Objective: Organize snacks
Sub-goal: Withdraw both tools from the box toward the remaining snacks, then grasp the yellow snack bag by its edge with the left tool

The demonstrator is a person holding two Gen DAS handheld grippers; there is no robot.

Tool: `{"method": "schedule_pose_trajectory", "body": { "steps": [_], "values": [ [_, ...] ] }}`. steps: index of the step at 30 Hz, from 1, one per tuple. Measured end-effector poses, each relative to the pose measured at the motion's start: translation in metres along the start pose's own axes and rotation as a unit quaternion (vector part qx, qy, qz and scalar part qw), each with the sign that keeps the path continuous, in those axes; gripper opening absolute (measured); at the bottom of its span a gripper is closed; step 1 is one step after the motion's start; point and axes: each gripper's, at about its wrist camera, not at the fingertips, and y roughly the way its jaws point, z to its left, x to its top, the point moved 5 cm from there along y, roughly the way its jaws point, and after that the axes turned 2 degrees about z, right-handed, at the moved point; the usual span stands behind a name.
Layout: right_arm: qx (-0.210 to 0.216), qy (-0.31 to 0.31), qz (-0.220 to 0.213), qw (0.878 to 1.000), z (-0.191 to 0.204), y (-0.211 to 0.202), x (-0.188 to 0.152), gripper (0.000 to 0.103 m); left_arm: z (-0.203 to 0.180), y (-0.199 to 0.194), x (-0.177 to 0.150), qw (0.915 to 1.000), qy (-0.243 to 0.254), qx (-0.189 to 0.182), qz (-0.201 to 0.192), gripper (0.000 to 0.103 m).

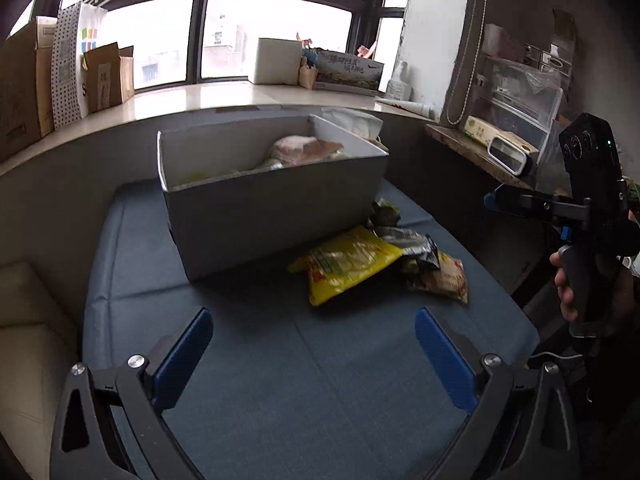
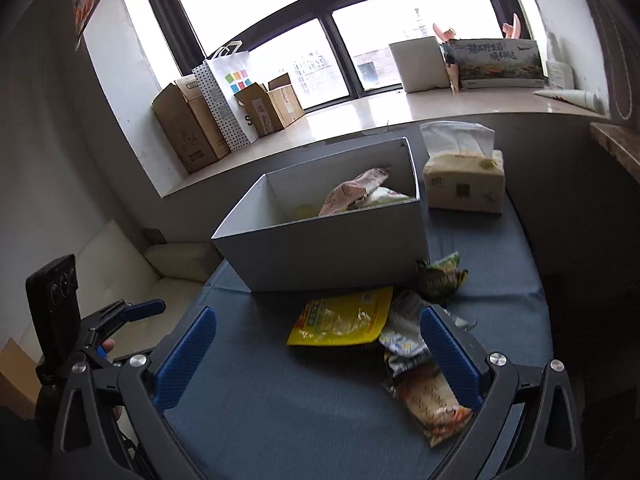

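Note:
A white open box [image 1: 276, 208] stands on the blue cushion [image 1: 280, 380] and holds a pink snack pack [image 1: 308, 148] and others. It also shows in the right wrist view [image 2: 336, 252]. Loose snacks lie in front of its right corner: a yellow pack [image 1: 344, 264] [image 2: 344, 316], a green pack [image 2: 440, 276], a silver pack [image 2: 404, 336] and a tan-orange pack [image 2: 432, 404] [image 1: 444, 276]. My left gripper [image 1: 316, 356] is open and empty, short of the yellow pack. My right gripper [image 2: 320, 356] is open and empty, its right finger [image 2: 448, 356] over the silver and tan packs.
A tissue pack [image 2: 464, 184] sits right of the box. Cardboard boxes [image 2: 188, 128] and a dotted bag [image 2: 224, 100] stand on the window sill [image 2: 360, 116]. A cream sofa cushion [image 1: 24, 340] lies to the left. A shelf with clutter [image 1: 504, 144] is at the right.

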Motion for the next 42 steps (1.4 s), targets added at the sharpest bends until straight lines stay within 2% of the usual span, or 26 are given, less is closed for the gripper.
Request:
{"method": "schedule_pose_trajectory", "body": {
  "steps": [2,8,14,18,20,21,24,27,29,31,33,35,39,40,41,42],
  "values": [
    [-0.006,-0.001,-0.003,1.0,0.0,-0.009,-0.014,0.103,-0.006,0.009,-0.013,0.9996,0.002,-0.018,0.021,0.103],
    [-0.046,-0.017,-0.015,0.999,0.002,-0.031,-0.039,0.103,-0.021,0.034,-0.016,0.9984,0.04,-0.017,0.036,0.103],
    [-0.055,0.004,-0.01,0.998,-0.012,-0.037,-0.05,0.103,-0.02,0.073,0.001,0.9933,0.098,0.042,0.045,0.103],
    [-0.065,0.016,-0.013,0.998,-0.022,-0.038,-0.05,0.103,-0.025,0.102,0.013,0.9857,0.144,0.075,0.043,0.103],
    [-0.067,0.022,-0.013,0.997,-0.025,-0.038,-0.05,0.103,-0.031,0.114,0.016,0.9779,0.179,0.101,0.036,0.103],
    [-0.066,0.023,-0.013,0.997,-0.026,-0.039,-0.051,0.103,-0.036,0.12,0.018,0.9712,0.204,0.119,0.031,0.103],
    [-0.07,0.023,-0.012,0.997,-0.027,-0.039,-0.053,0.103,-0.05,0.137,0.016,0.947,0.28,0.156,0.023,0.103],
    [-0.07,0.026,-0.008,0.997,-0.028,-0.039,-0.055,0.103,-0.058,0.154,0.016,0.9244,0.335,0.18,0.026,0.103],
    [-0.07,0.025,-0.008,0.997,-0.028,-0.039,-0.056,0.103,-0.06,0.165,0.016,0.9151,0.356,0.188,0.03,0.103],
    [-0.072,0.028,-0.006,0.997,-0.03,-0.038,-0.057,0.103,-0.061,0.17,0.019,0.9109,0.365,0.191,0.021,0.102],
    [-0.072,0.032,-0.006,0.997,-0.031,-0.037,-0.058,0.103,-0.059,0.175,0.023,0.9085,0.368,0.196,0.018,0.098],
    [-0.072,0.033,-0.006,0.997,-0.032,-0.037,-0.058,0.103,-0.058,0.18,0.025,0.9075,0.373,0.193,0.022,0.081],
    [-0.069,0.04,-0.003,0.997,-0.034,-0.035,-0.06,0.103,-0.056,0.19,0.034,0.9114,0.362,0.194,0.025,0.072],
    [-0.068,0.04,-0.003,0.997,-0.034,-0.034,-0.06,0.103,-0.055,0.192,0.037,0.9161,0.355,0.184,0.027,0.064],
    [-0.067,0.039,-0.002,0.997,-0.034,-0.034,-0.061,0.103,-0.053,0.194,0.037,0.9216,0.347,0.169,0.039,0.037],
    [-0.068,0.039,-0.001,0.997,-0.033,-0.033,-0.061,0.103,-0.052,0.197,0.035,0.9235,0.342,0.165,0.052,0.032]
  ]
}}
